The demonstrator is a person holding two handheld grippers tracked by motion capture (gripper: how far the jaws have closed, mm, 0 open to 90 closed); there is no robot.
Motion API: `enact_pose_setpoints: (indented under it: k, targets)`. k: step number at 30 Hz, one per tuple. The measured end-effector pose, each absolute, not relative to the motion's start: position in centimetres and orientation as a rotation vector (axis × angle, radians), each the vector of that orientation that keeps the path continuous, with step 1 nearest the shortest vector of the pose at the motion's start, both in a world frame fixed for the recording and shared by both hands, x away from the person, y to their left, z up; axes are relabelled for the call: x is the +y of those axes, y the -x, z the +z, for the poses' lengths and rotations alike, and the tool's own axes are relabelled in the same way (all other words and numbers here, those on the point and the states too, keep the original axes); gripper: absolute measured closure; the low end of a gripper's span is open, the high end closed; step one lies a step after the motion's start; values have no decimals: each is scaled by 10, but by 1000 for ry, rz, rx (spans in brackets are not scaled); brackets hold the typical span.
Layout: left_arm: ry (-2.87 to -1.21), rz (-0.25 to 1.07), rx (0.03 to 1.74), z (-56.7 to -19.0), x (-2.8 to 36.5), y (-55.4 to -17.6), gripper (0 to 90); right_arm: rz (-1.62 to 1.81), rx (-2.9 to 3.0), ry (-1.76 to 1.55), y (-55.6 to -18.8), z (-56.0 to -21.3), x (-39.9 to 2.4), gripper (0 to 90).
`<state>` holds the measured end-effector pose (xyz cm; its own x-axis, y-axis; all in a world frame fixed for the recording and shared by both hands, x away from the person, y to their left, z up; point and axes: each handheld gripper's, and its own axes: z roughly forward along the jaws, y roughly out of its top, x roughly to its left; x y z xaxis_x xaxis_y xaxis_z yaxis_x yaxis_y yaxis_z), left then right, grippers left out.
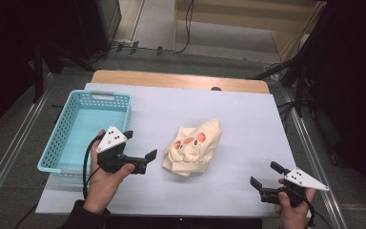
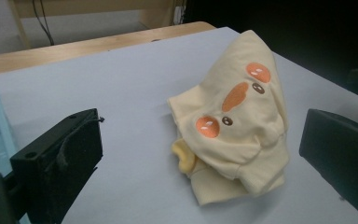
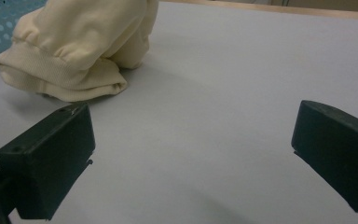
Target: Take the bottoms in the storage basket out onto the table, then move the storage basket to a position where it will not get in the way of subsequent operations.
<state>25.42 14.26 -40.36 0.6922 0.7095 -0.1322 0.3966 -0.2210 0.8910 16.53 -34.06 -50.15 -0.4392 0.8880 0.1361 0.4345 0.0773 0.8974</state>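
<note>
A cream garment (image 1: 193, 147) with orange face markings lies bunched in the middle of the white sheet (image 1: 248, 119). My left gripper (image 1: 139, 145) hovers just left of it, jaws wide open and empty, pointing at the cloth. In the left gripper view the garment (image 2: 235, 119) sits between and beyond the two jaws. My right gripper (image 1: 263, 174) rests near the front right edge, open and empty, well apart from the garment. The right gripper view shows the garment's ribbed cuff (image 3: 70, 65) at upper left, beyond the jaws.
A light blue plastic basket (image 1: 64, 129) stands at the left edge of the sheet, beside my left hand. The wooden table edge (image 1: 171, 78) runs along the back. Cables and dark stands lie on the floor beyond.
</note>
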Motion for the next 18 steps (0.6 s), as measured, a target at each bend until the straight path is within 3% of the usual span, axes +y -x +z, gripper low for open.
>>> enact_pose_setpoints:
  k: [18]
  targets:
    - [-1782,435,987,-408,192,-236,0,1333,1910,-1303,-165,-502,-338,0]
